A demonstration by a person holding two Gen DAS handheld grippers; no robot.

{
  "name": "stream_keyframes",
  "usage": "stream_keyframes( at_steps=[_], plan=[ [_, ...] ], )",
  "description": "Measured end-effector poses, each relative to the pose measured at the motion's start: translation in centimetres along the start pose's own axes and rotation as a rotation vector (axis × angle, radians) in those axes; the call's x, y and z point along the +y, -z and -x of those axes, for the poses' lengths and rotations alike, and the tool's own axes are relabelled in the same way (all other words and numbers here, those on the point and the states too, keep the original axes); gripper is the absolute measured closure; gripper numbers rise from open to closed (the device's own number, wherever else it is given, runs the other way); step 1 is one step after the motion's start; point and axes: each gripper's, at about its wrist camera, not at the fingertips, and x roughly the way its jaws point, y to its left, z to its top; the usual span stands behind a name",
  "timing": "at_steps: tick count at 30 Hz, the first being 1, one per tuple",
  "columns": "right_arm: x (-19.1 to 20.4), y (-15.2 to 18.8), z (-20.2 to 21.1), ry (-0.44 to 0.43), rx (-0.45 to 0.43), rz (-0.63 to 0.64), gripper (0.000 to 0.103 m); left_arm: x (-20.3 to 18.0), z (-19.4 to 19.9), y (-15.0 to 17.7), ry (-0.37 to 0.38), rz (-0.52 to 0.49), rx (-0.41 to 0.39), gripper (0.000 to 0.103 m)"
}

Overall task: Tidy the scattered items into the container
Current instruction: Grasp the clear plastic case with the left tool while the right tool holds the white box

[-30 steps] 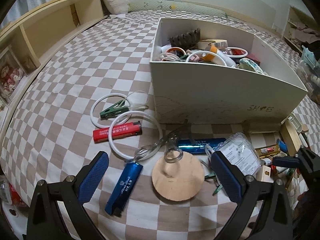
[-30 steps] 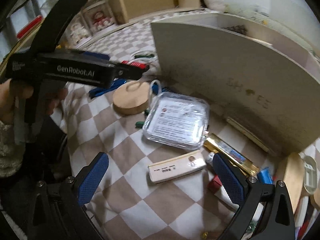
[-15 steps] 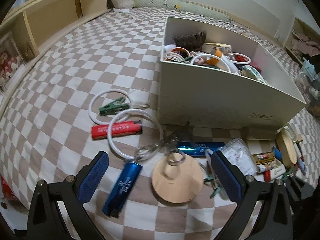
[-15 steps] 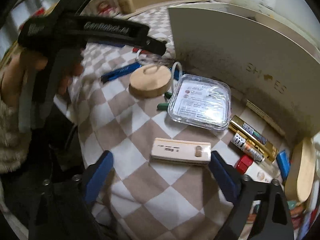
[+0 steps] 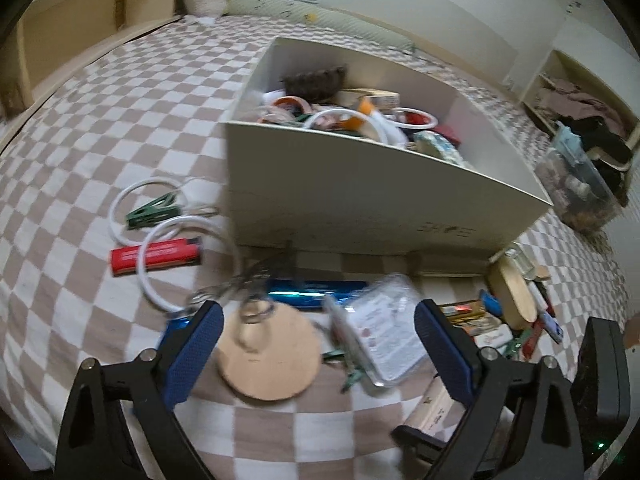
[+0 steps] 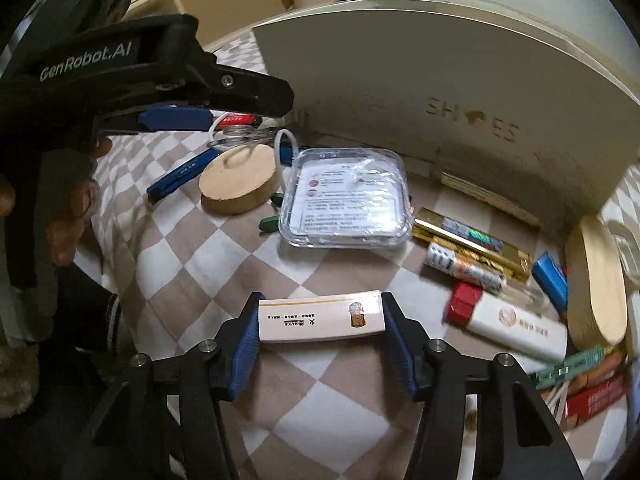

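Right wrist view: the right gripper (image 6: 320, 334) has clamped a long white matchbox (image 6: 320, 316) end to end, one blue pad on each short end, low on the checked bedcover (image 6: 192, 264) at about 6 o'clock in the frame. The box lies flat, its long axis running 9 to 3 o'clock across the jaws, printed label face up with the small picture toward the 3 o'clock end. The container (image 6: 440, 92), a cream box marked SHOES, stands upright from 12 to 2 o'clock, apart from the catch. The pick-up looks complete; the next move likely calls for lifting clear of its front wall and releasing above the open top. Left wrist view: the left gripper (image 5: 316, 340) is closing from nearly full width, holding nothing, poised over a wooden disc (image 5: 268, 356) and a clear plastic case (image 5: 384, 336). Other clutter lies scattered on the bedcover.
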Motion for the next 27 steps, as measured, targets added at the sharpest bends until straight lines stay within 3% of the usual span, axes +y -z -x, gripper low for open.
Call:
stream_keyframes(
  at_steps=[4, 9, 18, 27],
  plan=[
    [-0.6, 0.8, 0.5, -0.027, -0.01, -0.053, 0.046, -2.1, -0.3, 0.3, 0.018, -0.128, -0.034, 0.008],
    [-1.5, 1.6, 0.9, -0.066, -0.023, -0.123, 0.046, -3.9, -1.6, 0.5, 0.027, -0.308, -0.013, 0.008],
    [-1.8, 2.1, 0.8, -0.077, -0.038, -0.158, 0.046, -3.0, -4.7, -0.2, 0.242, -0.258, 0.099, 0.007],
    [-1.1, 2.6, 0.8, -0.034, -0.062, -0.154, 0.046, -4.3, -5.1, 1.8, 0.272, -0.306, 0.143, 0.007]
  ],
)
